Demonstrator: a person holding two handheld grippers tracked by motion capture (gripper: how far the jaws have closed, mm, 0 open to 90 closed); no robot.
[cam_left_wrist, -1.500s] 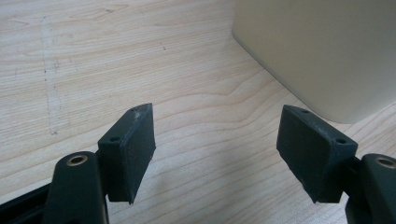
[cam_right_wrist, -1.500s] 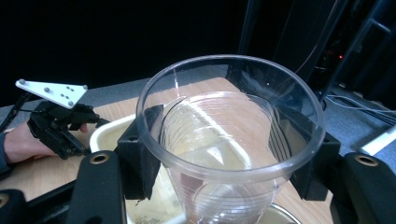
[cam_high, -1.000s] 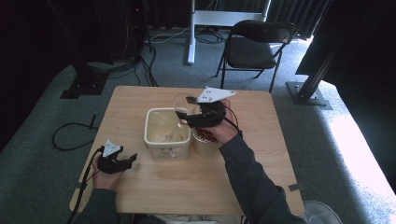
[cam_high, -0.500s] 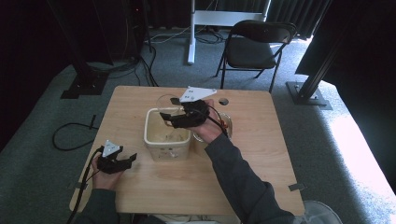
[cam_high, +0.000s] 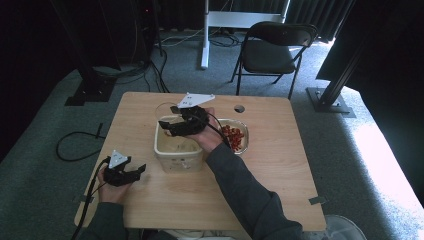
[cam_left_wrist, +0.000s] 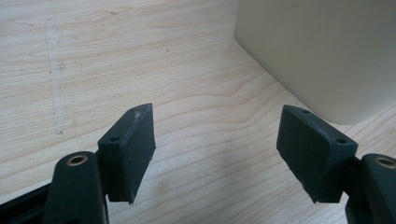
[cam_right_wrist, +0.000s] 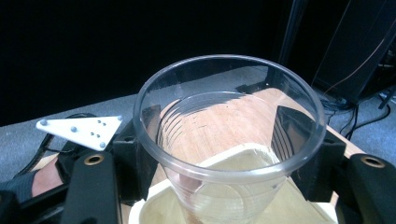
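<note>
Right gripper (cam_right_wrist: 219, 154) is gripping the clear ribbed plastic cup (cam_right_wrist: 224, 140) over the cream plastic tub (cam_high: 179, 150), fingers wide, just easing; light, flimsy, crushable, so holding mid-wall gently. Left gripper (cam_left_wrist: 219, 154) is sitting half-open, empty on the desk (cam_high: 280, 185).

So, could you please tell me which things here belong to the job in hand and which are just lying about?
In the job: clear plastic cup, right hand-held gripper clamping it, cream tub, bowl of red pieces.
Lying about: folding chair, floor cable.

Wooden table (cam_high: 280, 170), cream tub (cam_high: 179, 152), bowl of red pieces (cam_high: 235, 136)
</note>
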